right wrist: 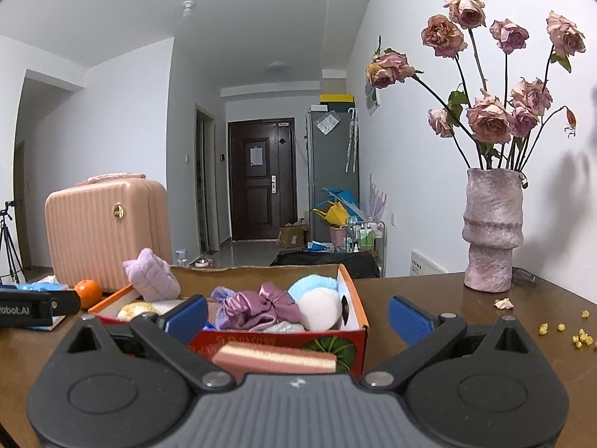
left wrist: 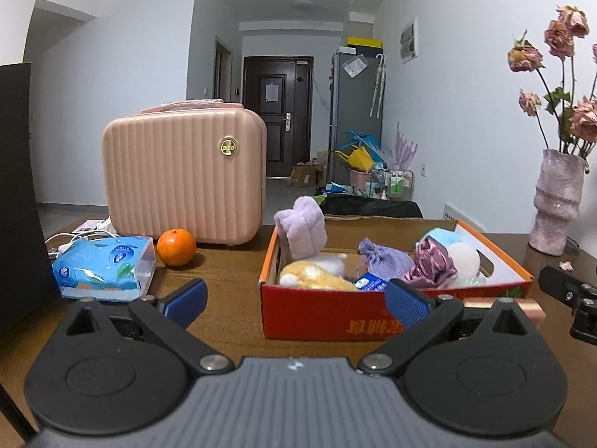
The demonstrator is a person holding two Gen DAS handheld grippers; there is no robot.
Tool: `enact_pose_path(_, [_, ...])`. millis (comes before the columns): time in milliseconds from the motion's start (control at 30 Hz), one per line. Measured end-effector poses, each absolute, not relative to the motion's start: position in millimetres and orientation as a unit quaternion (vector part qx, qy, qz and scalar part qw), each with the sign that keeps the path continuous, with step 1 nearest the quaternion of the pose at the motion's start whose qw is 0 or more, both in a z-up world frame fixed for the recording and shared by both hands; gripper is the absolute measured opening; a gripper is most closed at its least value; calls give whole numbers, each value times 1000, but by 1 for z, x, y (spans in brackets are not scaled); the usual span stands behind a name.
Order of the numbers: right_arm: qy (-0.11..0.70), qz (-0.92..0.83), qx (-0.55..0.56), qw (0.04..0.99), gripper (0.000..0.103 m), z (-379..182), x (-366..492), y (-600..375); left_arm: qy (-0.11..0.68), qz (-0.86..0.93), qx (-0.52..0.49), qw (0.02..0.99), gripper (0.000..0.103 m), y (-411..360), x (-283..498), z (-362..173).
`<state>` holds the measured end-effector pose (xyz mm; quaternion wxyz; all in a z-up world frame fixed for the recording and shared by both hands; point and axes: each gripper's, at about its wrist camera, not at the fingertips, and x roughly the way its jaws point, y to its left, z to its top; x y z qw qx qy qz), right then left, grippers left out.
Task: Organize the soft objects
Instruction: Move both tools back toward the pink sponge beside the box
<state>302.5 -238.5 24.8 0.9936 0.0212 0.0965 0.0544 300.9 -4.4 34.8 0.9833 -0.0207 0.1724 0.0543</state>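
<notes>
Both my tongs wide open, empty: left tongs [left wrist: 296, 300], right tongs [right wrist: 298, 317]. Pink sponge [right wrist: 276, 359] lies on the surface just ahead of the right tongs, against the red box [right wrist: 356, 343]. Remaining soft items already inside, so likely the last pick.

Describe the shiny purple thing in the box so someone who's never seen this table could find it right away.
Find the red cardboard box on the wooden table, right of the pink suitcase. Among the soft things inside, look toward its right end, just left of the white pompom. The satin scrunchie is the only glossy, crinkled mauve item; the lavender pouch beside it is matte.
</notes>
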Motion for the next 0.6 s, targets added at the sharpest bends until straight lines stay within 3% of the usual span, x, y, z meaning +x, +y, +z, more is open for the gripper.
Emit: enact_pose_path(600, [120, 51, 5, 991, 103, 13, 268, -250, 195, 34, -16, 980, 103, -6, 268, 23])
